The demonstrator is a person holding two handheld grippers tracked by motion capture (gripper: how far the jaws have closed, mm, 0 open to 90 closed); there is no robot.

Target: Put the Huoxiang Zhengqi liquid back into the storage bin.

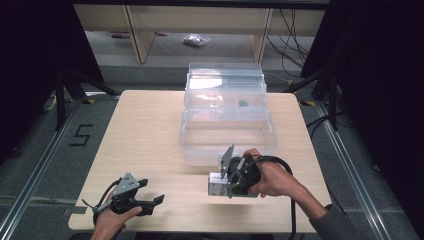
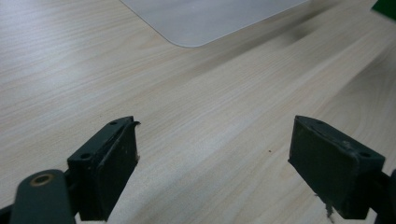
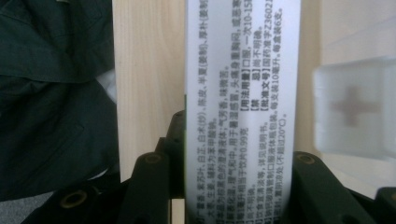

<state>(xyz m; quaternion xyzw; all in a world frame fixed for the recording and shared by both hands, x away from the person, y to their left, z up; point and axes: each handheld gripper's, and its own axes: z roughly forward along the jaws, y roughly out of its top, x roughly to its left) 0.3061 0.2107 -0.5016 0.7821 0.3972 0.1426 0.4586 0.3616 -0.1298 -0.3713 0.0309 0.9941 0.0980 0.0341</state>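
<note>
Medicine box (image 3: 240,107) clamped between right gripper (image 1: 220,184) jaws, above table.

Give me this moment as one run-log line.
right claw: shut on medicine box | left claw: open, over table | clear storage box: open, beyond medicine box

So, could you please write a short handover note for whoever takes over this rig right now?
Right gripper: shut on the white medicine box, held just above the table in front of the clear storage bin.
Left gripper: open, holding nothing, resting near the front left edge of the table.
Bin: stands open at the back centre, lid raised; a small dark item lies inside, too small to identify.
Done: box gripped.
Left: probably carry the box over the bin's front wall, set it inside and release; the lid may then need closing.
</note>
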